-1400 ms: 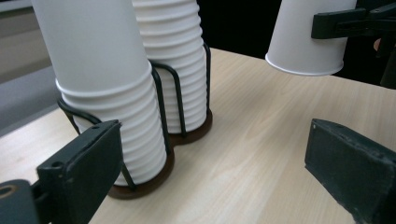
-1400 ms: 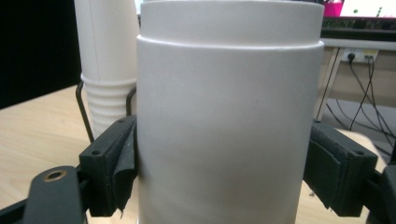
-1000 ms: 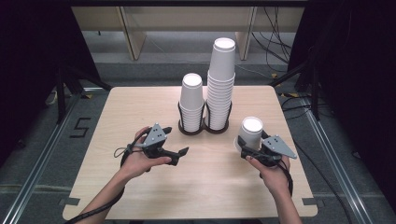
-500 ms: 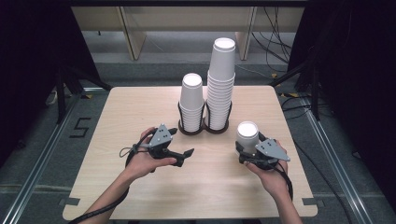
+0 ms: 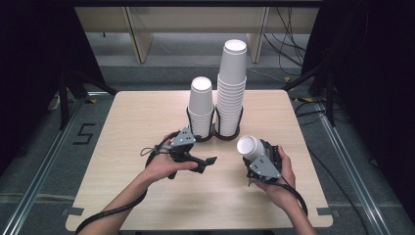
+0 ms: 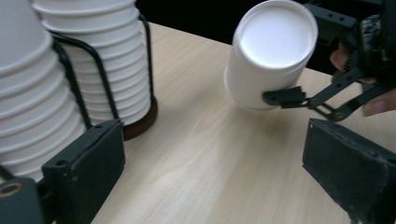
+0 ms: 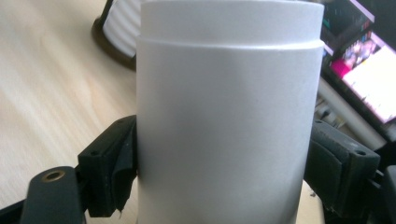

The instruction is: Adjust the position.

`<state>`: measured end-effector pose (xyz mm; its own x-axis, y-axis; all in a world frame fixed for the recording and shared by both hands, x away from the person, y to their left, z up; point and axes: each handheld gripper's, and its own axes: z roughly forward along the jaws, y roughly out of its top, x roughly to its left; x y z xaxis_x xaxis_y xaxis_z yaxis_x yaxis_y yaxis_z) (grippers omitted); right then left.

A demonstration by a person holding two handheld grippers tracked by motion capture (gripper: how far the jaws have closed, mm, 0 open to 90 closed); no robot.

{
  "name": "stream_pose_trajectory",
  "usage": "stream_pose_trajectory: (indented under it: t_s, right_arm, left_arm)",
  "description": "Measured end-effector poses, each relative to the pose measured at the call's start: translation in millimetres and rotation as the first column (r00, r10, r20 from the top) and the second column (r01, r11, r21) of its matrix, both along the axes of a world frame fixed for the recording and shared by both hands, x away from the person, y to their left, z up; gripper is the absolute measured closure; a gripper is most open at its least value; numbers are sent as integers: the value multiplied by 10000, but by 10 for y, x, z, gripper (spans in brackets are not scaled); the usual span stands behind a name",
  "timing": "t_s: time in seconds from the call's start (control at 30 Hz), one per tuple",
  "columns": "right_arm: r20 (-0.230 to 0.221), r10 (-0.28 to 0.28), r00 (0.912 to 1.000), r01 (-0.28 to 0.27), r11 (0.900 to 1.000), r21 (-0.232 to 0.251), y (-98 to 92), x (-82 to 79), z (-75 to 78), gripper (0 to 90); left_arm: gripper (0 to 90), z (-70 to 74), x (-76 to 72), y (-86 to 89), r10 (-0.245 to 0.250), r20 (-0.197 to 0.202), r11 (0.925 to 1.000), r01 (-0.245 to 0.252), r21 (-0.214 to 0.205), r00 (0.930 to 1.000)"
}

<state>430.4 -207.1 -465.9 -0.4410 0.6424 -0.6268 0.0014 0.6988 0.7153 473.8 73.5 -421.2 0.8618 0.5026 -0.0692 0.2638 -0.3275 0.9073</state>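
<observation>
Above the worktop [image 5: 147,122], the right tongs [image 5: 255,155] clench a single upturned white cup [image 5: 250,147], likely carrying it clear of the racked stacks [image 5: 230,88], while the left tongs [image 5: 208,164] wait released.

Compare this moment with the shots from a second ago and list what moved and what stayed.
The right gripper, shut on the single paper cup, drew back toward the person and inward. The left gripper, open, slid toward the table's middle. The two cup stacks in their wire holder stayed put.
</observation>
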Motion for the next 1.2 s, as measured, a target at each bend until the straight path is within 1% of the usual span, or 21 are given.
stream_pose_trajectory:
  t_s: [0.13, 0.23, 0.27, 0.33, 0.37, 0.4, 0.43, 0.5, 0.6, 0.67, 0.7, 0.73, 0.83, 0.9, 0.93, 1.0, 1.03, 1.1, 1.13, 1.17, 1.2]
  right_arm:
    - [385, 410, 9984, -346, 9876, -1533, 97, -31, -46, 191]
    - [649, 709, 9954, -527, 9672, -2484, 161, -52, -91, 190]
    - [755, 833, 9937, -582, 9559, -2878, 179, -54, -100, 190]
    - [860, 949, 9918, -613, 9413, -3319, 204, -68, -121, 190]
    - [991, 1113, 9888, -677, 9278, -3670, 214, -68, -121, 190]
    - [937, 1007, 9905, -593, 9273, -3695, 226, -87, -148, 190]
    - [1142, 1376, 9839, -767, 9017, -4255, 233, -70, -126, 190]
    - [1350, 1654, 9769, -800, 8699, -4867, 247, -79, -126, 191]
    - [1510, 1738, 9731, -704, 8490, -5237, 260, -99, -135, 191]
    - [1582, 1907, 9688, -728, 8293, -5541, 265, -100, -132, 190]
    - [1569, 1884, 9695, -708, 8280, -5563, 272, -108, -137, 191]
    - [1580, 2004, 9669, -746, 8141, -5759, 272, -108, -132, 191]
    - [1591, 2055, 9656, -750, 8066, -5863, 287, -119, -145, 191]
    - [1564, 2121, 9647, -777, 7960, -6003, 297, -124, -156, 191]
    - [1641, 2176, 9621, -720, 7837, -6170, 304, -132, -161, 191]
    - [1614, 2270, 9604, -751, 7691, -6347, 314, -134, -170, 191]
    - [1704, 2397, 9558, -745, 7579, -6481, 319, -131, -172, 192]
    - [1804, 2462, 9523, -678, 7469, -6615, 325, -136, -181, 191]
    - [1804, 2462, 9523, -678, 7469, -6615, 325, -136, -181, 191]
    - [1825, 2612, 9479, -671, 7237, -6869, 334, -136, -194, 191]
    - [1843, 2635, 9469, -643, 7169, -6942, 339, -140, -200, 192]
  left_arm:
    - [38, 13, -25, -79, -350, -113, 9992, 353, 198, 9993]
    - [27, 10, -23, -141, -512, -176, 9983, 517, 281, 9985]
    - [26, 7, -17, -163, -563, -234, 9979, 570, 315, 9981]
    - [26, -1, 3, -202, -637, -353, 9969, 652, 438, 9973]
    - [26, 1, 13, -218, -630, -389, 9962, 652, 575, 9973]
    - [26, -4, 23, -241, -651, -411, 9964, 672, 509, 9970]
    - [26, 7, 29, -254, -663, -491, 9958, 692, 607, 9966]
    - [27, 13, 44, -292, -745, -523, 9954, 774, 561, 9959]
    - [27, 33, 50, -332, -858, -628, 9935, 901, 692, 9943]
    - [27, 29, 55, -364, -940, -658, 9930, 983, 648, 9934]
    - [27, 27, 56, -379, -945, -668, 9931, 987, 627, 9933]
    - [27, 29, 62, -390, -1027, -740, 9919, 1078, 679, 9920]
    - [29, 30, 77, -418, -1028, -786, 9916, 1084, 701, 9916]
    - [31, 26, 94, -437, -1067, -909, 9921, 1120, 557, 9901]
    - [32, 33, 99, -440, -1077, -954, 9912, 1143, 664, 9896]
    - [34, 41, 98, -459, -1108, -994, 9906, 1179, 688, 9889]
    - [35, 50, 92, -471, -1146, -937, 9895, 1220, 773, 9890]
    - [36, 73, 81, -493, -1235, -915, 9878, 1312, 837, 9881]
    - [37, 73, 81, -493, -1235, -915, 9878, 1312, 837, 9881]
    - [42, 84, 85, -522, -1330, -935, 9865, 1409, 835, 9867]
    - [44, 84, 88, -537, -1366, -932, 9853, 1450, 902, 9862]
